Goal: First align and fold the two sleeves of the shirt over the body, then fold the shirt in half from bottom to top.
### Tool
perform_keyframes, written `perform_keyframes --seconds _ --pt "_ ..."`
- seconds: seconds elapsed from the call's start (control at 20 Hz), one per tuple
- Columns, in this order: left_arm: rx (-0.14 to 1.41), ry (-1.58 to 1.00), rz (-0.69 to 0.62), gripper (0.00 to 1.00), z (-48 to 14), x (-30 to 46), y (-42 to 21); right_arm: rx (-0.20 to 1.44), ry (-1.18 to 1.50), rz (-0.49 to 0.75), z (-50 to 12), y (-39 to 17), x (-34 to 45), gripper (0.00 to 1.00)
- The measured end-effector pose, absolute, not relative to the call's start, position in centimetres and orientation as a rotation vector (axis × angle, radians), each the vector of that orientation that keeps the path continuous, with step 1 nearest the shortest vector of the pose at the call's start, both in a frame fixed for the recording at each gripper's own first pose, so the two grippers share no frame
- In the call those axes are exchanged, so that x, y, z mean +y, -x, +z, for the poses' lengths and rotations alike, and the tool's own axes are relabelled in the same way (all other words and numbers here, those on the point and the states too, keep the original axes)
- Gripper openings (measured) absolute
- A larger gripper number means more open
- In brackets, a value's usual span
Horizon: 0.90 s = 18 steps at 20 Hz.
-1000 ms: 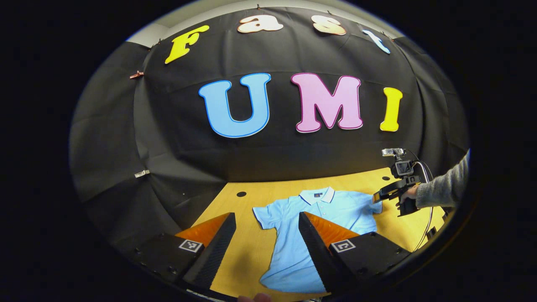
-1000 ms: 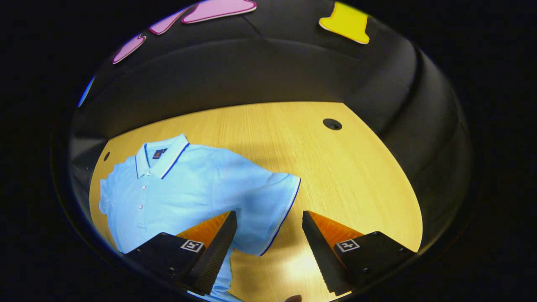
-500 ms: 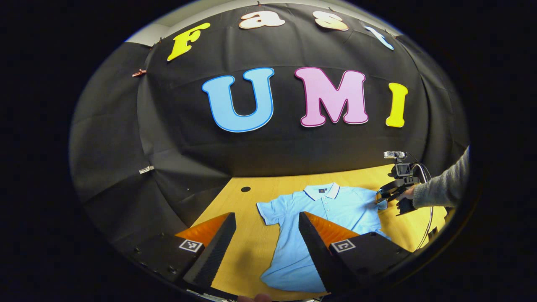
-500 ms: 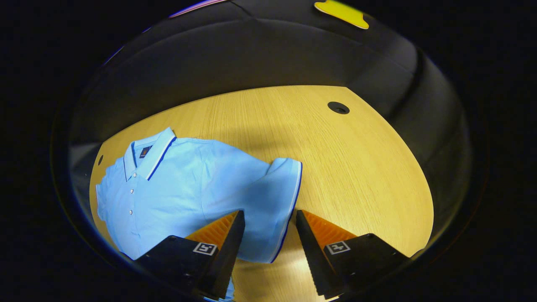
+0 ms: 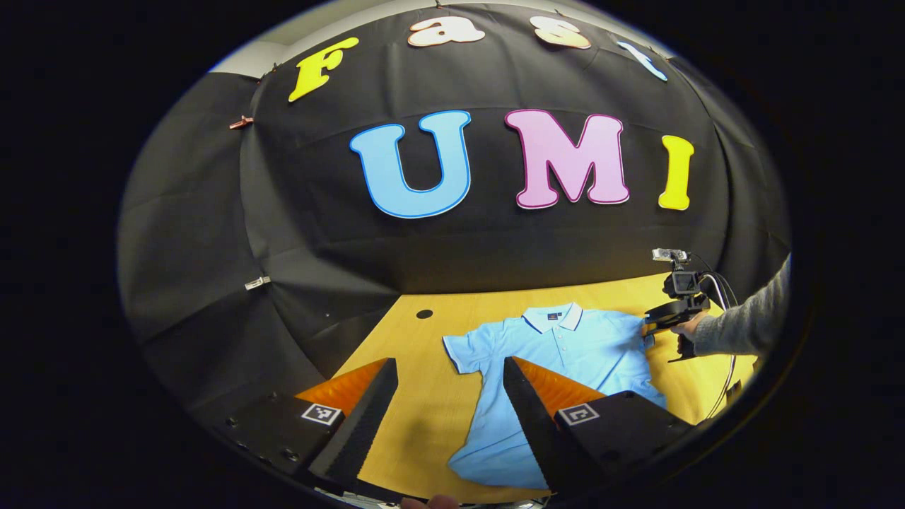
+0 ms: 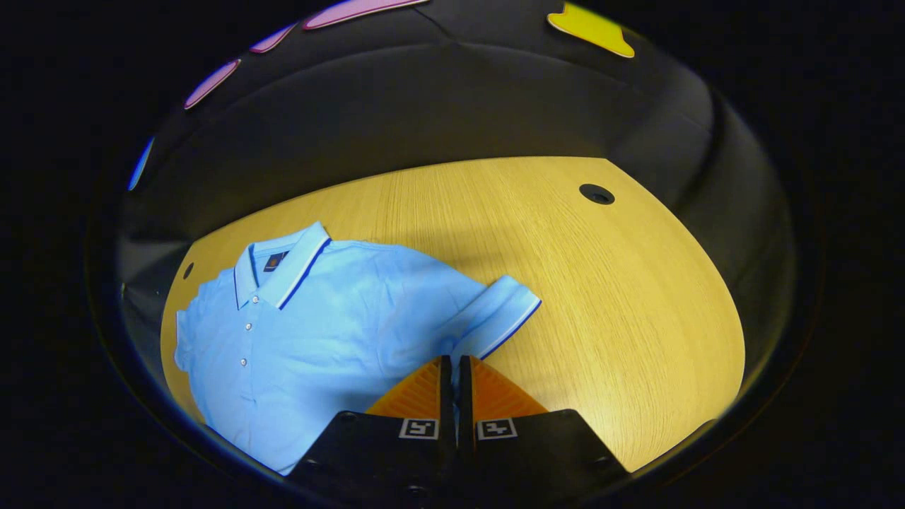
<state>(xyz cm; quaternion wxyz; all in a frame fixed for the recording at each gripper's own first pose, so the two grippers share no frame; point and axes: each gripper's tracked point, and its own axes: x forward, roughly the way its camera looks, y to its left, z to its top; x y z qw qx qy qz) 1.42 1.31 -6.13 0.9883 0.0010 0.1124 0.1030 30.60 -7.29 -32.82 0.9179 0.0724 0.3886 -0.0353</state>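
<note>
1. The shirt [image 6: 332,318], a light blue polo, lay face up and buttoned on the wooden table [image 6: 601,283], collar toward the booth wall, both sleeves still spread out.
2. The right gripper [image 6: 456,367], wide open around the sleeve hem a second before, had closed its fingers on the right sleeve [image 6: 495,318], a thin fold of cloth pinched between them; the cuff had lifted and bunched slightly.
3. The left gripper [image 5: 449,396] hung above the near table edge, fingers apart and holding nothing, the left sleeve [image 5: 470,350] well ahead of it.
4. With the first sleeve gripped, it looked ready to be carried over the body; the left sleeve and the bottom-to-top fold remained undone.
</note>
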Motion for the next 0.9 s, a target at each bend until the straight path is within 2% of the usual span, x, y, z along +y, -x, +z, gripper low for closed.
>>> perform_keyframes --seconds 0.45,0.9 --pt "0.219 0.031 0.222 0.99 -6.7 2.2 -0.5 0.676 -0.127 0.03 -27.7 -30.9 -3.6 0.05" --pt "0.222 0.059 0.268 0.99 -7.5 4.0 1.5 0.619 -0.023 0.28 -24.0 -30.4 7.7 0.05"
